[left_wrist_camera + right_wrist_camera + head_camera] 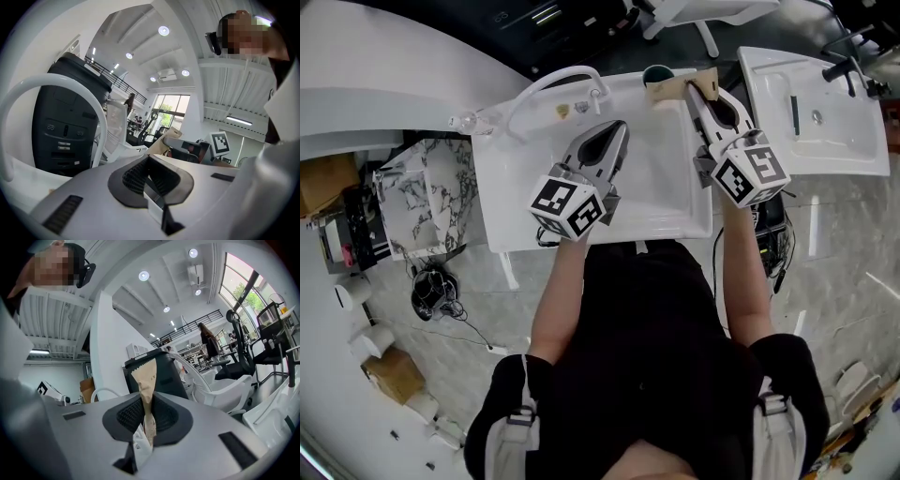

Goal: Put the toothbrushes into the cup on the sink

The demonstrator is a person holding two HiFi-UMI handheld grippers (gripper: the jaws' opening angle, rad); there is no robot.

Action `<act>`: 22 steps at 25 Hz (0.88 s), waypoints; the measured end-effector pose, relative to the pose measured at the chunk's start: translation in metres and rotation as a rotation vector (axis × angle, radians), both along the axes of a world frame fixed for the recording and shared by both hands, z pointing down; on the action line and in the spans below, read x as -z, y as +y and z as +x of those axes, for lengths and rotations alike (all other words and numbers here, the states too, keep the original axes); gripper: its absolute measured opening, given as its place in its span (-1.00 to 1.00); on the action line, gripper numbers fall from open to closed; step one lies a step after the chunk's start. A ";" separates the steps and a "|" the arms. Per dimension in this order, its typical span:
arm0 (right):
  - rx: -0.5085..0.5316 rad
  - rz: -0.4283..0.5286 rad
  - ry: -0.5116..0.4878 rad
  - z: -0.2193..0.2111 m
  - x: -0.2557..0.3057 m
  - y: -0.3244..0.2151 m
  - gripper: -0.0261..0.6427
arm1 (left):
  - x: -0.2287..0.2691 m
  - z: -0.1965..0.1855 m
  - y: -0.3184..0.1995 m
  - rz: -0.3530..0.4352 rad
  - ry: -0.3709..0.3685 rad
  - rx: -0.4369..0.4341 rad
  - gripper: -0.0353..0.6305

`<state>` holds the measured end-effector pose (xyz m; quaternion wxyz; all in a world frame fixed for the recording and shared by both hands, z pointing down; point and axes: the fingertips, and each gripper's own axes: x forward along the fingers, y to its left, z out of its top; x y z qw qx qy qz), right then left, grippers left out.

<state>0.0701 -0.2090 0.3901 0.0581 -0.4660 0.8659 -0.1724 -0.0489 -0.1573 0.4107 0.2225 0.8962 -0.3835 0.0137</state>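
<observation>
Hard to read first: the cup [657, 71] at the back edge of the sink [656, 192] was mostly covered by the packet [675, 89], so only a dark rim showed; whether a toothbrush sat inside that tan paper packet could not be told; no loose toothbrush could be made out anywhere; your face was mosaicked in both gripper views; your lower arms ran out of the head view behind the marker cubes.

Your right gripper [701, 92] was closed on the packet; in the right gripper view the pads [129, 416] pinched the paper low down, its serrated top stood upright above the jaws, and a white scrap poked out beneath the grip; in the head view the packet's far end lay just beside the cup, touching or not I could not tell.

Your left gripper [614, 127] hung over the sink basin near the faucet [553, 84]; its jaws were pressed together with nothing between them, as the left gripper view showed.

A second sink [811, 141] stood to your right, cut off at the frame edge.
</observation>
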 end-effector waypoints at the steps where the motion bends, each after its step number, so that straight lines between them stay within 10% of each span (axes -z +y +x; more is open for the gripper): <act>1: -0.005 -0.001 -0.002 0.000 0.000 -0.002 -0.77 | -0.001 0.000 0.000 -0.002 0.001 -0.001 -0.87; 22: -0.045 -0.041 0.062 0.004 -0.035 -0.043 -0.77 | -0.008 -0.004 -0.014 -0.017 0.011 0.018 -0.87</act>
